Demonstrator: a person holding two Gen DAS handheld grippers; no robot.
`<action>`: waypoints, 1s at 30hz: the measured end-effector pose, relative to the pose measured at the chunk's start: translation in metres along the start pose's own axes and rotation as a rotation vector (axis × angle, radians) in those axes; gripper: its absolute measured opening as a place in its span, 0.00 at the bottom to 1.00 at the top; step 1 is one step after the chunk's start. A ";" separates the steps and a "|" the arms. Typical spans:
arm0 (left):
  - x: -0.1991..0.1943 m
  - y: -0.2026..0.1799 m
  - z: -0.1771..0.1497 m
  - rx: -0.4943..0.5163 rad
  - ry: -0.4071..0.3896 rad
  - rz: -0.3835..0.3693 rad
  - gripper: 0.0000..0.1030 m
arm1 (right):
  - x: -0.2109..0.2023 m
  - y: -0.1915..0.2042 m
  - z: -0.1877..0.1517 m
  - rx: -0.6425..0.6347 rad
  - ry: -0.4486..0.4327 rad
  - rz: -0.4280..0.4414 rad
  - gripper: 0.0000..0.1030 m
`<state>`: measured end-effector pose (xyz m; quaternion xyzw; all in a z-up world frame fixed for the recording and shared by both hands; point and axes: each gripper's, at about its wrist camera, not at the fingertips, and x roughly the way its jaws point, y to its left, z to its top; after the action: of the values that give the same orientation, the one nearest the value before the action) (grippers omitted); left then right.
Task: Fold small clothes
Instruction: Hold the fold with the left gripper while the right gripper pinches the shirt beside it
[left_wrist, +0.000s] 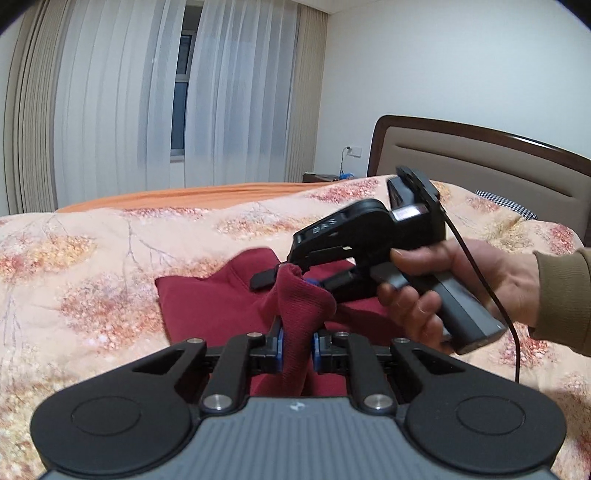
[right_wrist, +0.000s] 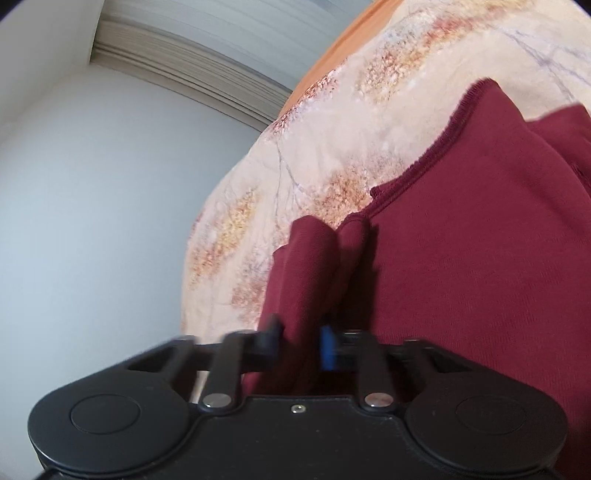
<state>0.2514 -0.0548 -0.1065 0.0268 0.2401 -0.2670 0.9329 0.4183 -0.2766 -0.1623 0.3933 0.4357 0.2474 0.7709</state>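
both grippers lift maroon garment (left_wrist: 207, 302) upward.

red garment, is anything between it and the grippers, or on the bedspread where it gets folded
Nothing visible. Both grippers already pinch the red garment: the left gripper clamps a ribbed strip of it, and the right gripper clamps another bunch. The floral bedspread around the garment shows no other objects in either view.

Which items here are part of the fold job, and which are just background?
In the job:
- dark red garment, lying on the floral quilt
- left gripper, jaws shut on a bunch of its fabric
- right gripper, jaws shut on another bunch

Just there:
- headboard
- checkered pillow
- curtains
- wall socket
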 end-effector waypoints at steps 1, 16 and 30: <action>0.000 -0.002 -0.001 -0.001 0.003 -0.001 0.14 | -0.002 0.003 0.000 -0.021 -0.016 -0.003 0.13; 0.037 -0.035 0.012 -0.024 -0.006 -0.064 0.14 | -0.054 -0.004 0.018 -0.118 -0.093 -0.006 0.12; 0.067 -0.042 0.013 -0.025 0.005 -0.083 0.14 | -0.076 -0.006 0.027 -0.148 -0.108 0.014 0.12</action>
<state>0.2855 -0.1253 -0.1224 0.0057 0.2467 -0.3022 0.9207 0.4037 -0.3453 -0.1226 0.3511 0.3711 0.2628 0.8185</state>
